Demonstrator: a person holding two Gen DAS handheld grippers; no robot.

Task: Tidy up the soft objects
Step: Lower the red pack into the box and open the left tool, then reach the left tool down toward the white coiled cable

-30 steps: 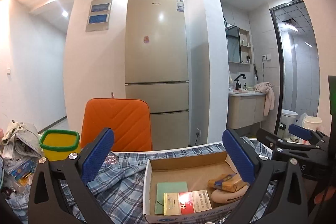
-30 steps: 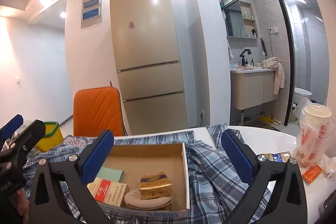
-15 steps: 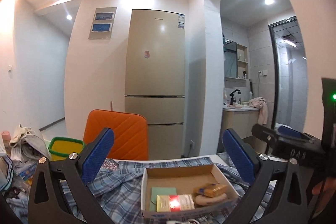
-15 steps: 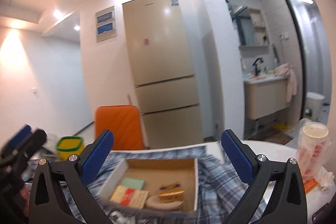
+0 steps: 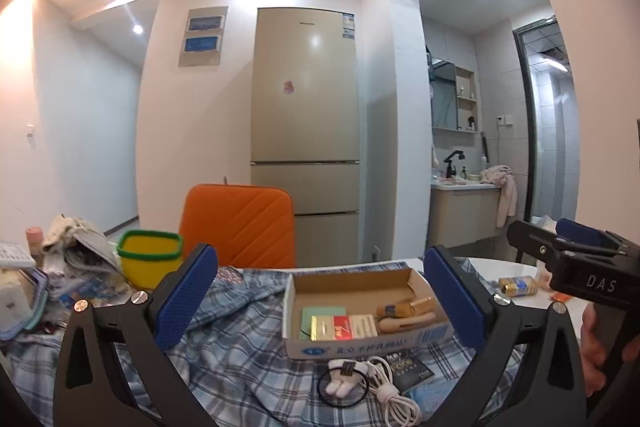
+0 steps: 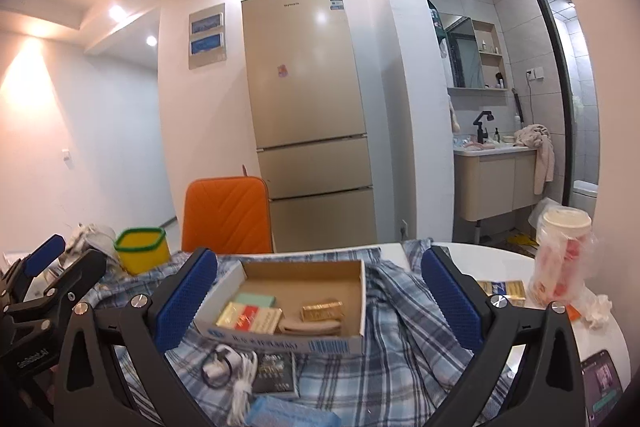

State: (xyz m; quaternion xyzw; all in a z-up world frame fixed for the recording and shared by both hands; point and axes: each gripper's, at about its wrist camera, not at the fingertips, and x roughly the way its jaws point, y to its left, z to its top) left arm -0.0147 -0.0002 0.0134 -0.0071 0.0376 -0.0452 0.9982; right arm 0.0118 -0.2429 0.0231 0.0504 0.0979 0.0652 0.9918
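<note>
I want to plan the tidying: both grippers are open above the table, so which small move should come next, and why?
Probably lower the left gripper toward the plaid cloth: it lies rumpled under the cardboard box, and both the left and the right gripper are open, holding nothing.

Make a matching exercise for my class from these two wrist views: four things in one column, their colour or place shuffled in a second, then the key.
Things
1. chair back
2. yellow tub
3. cardboard box
4. white cable

Descriptions
A. green rim
B. holds small packets, sits on the plaid cloth
C. orange, quilted
D. coiled in front of the box

Pairs: 1-C, 2-A, 3-B, 4-D
</note>
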